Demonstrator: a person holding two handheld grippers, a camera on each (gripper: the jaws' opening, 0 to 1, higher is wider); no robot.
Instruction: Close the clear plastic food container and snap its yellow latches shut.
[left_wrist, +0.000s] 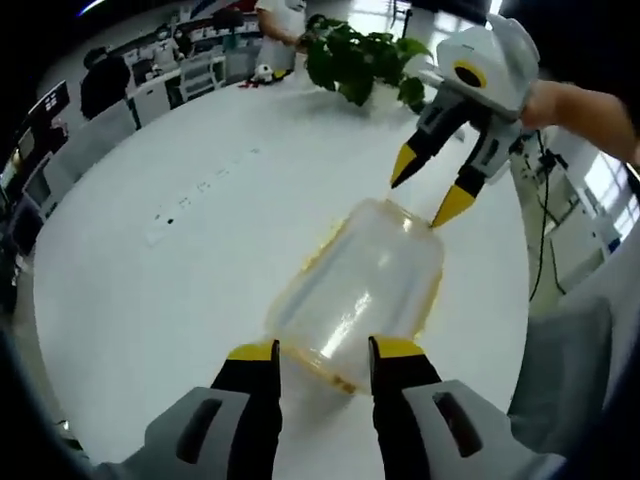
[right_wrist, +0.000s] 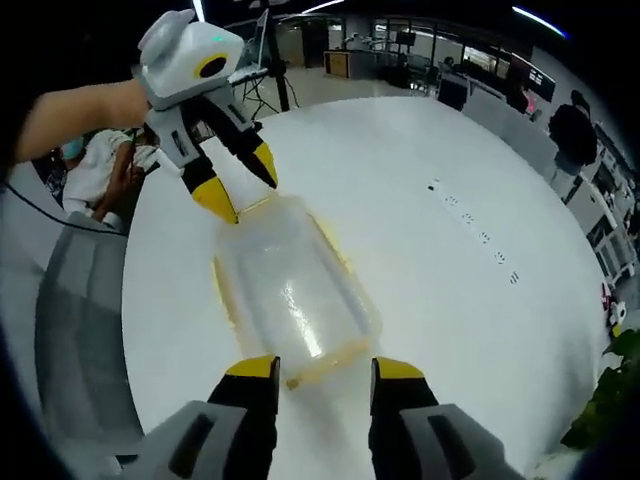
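A clear plastic food container (left_wrist: 362, 285) with a yellow rim lies on the round white table (left_wrist: 180, 260), lid on top. My left gripper (left_wrist: 325, 350) is open, its yellow-tipped fingers astride the container's near end. At the far end my right gripper (left_wrist: 430, 196) is open too, its tips at the far edge. In the right gripper view the same container (right_wrist: 295, 290) lies between my right gripper (right_wrist: 325, 368) at its near end and my left gripper (right_wrist: 236, 188) at the far end. Yellow latches (right_wrist: 222, 285) show along the side; whether they are snapped is unclear.
A green potted plant (left_wrist: 360, 60) stands at the table's far edge. Small marks (left_wrist: 190, 195) run across the tabletop. A person's arm (left_wrist: 580, 105) holds the right gripper. A grey chair (right_wrist: 80, 330) stands by the table, with desks and people beyond.
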